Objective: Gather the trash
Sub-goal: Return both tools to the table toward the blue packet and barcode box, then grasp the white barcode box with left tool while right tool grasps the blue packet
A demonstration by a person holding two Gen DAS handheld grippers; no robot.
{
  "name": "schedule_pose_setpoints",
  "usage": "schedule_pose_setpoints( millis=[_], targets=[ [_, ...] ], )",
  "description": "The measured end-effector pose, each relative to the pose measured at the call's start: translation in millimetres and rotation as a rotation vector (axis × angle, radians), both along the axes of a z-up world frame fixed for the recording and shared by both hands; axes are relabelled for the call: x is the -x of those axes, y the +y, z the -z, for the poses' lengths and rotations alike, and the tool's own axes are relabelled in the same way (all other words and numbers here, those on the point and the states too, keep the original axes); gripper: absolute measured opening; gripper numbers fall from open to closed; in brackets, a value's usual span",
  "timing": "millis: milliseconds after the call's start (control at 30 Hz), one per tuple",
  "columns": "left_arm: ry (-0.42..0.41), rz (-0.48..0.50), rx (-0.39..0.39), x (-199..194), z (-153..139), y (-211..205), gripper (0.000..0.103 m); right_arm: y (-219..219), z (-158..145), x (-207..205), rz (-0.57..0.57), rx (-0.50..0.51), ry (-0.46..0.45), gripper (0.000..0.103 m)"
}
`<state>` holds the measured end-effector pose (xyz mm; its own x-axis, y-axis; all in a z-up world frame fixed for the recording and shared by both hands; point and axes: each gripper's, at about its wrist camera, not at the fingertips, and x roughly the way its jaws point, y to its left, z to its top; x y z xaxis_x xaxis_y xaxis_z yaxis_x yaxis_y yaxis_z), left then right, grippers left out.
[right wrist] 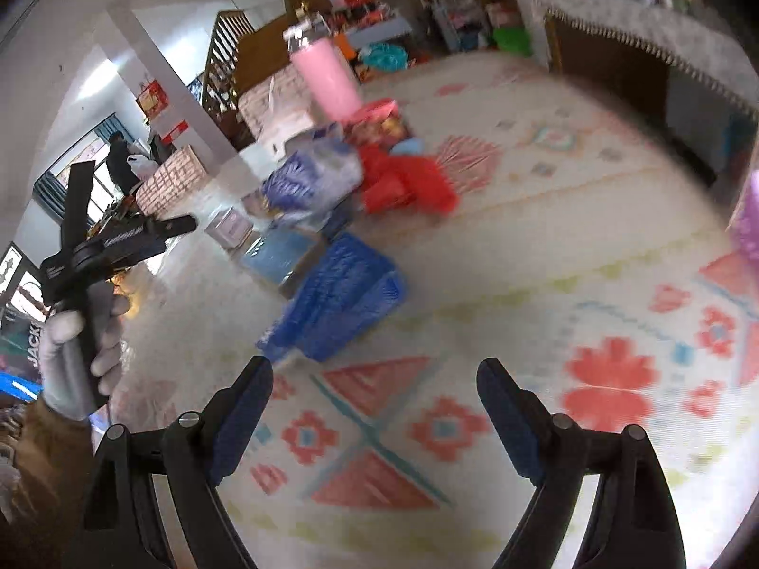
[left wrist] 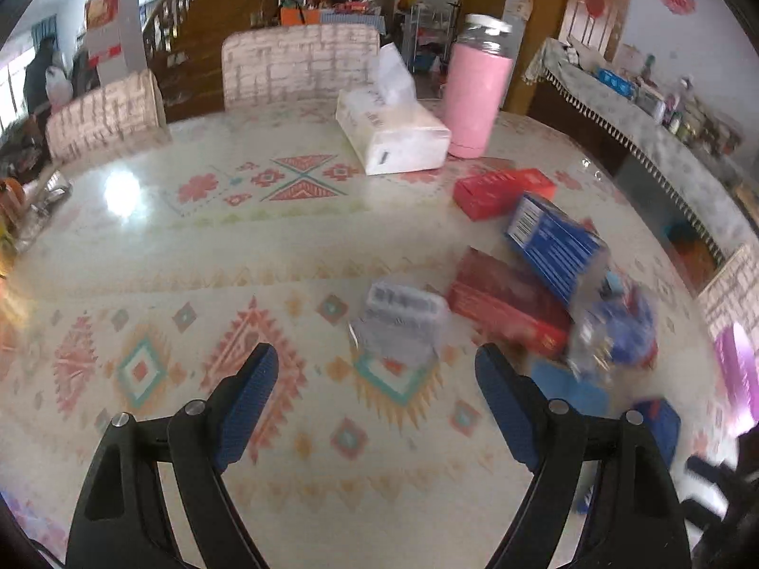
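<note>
Trash lies in a heap on the patterned table. In the left wrist view I see a clear grey-printed wrapper, a dark red box, a blue box, a red box and a crumpled blue-and-clear bag. My left gripper is open and empty, just short of the grey wrapper. In the right wrist view a crumpled blue bag lies ahead of my open, empty right gripper. Behind it are a red wrapper and a blue-white bag.
A white tissue box and a pink tumbler stand at the table's far side. Padded chairs ring the table. A cloth-covered sideboard stands to the right. The gloved hand with the left gripper shows in the right wrist view.
</note>
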<state>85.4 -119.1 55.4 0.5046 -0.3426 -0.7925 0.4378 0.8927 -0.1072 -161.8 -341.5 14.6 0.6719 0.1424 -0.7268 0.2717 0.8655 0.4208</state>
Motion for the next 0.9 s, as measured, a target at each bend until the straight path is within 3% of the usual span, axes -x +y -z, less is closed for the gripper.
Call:
schedule_pose_setpoints(
  millis=[200, 467, 533, 567, 633, 900],
  targets=[
    [0.015, 0.058, 0.056, -30, 14, -12, 0.085, 7, 5, -37, 0.036, -0.019, 0.018, 0.091],
    [0.021, 0.066, -0.074, -38, 45, -35, 0.085, 19, -1, -59, 0.074, 0.09, 0.037, 0.088],
    [0.036, 0.049, -0.085, -35, 48, -33, 0.056, 23, -1, -60, 0.09, 0.142, 0.047, 0.067],
    [0.017, 0.025, -0.118, -31, 46, -32, 0.045, 22, -1, -59, 0.074, 0.12, 0.034, 0.06],
    [0.043, 0.012, -0.121, -24, 44, -27, 0.045, 18, -2, -54, 0.068, 0.083, 0.021, 0.053],
    [0.038, 0.021, -0.011, 37, 2, 1, 0.045, 20, -8, -36, 0.026, 0.094, -0.024, 0.052]
  ],
)
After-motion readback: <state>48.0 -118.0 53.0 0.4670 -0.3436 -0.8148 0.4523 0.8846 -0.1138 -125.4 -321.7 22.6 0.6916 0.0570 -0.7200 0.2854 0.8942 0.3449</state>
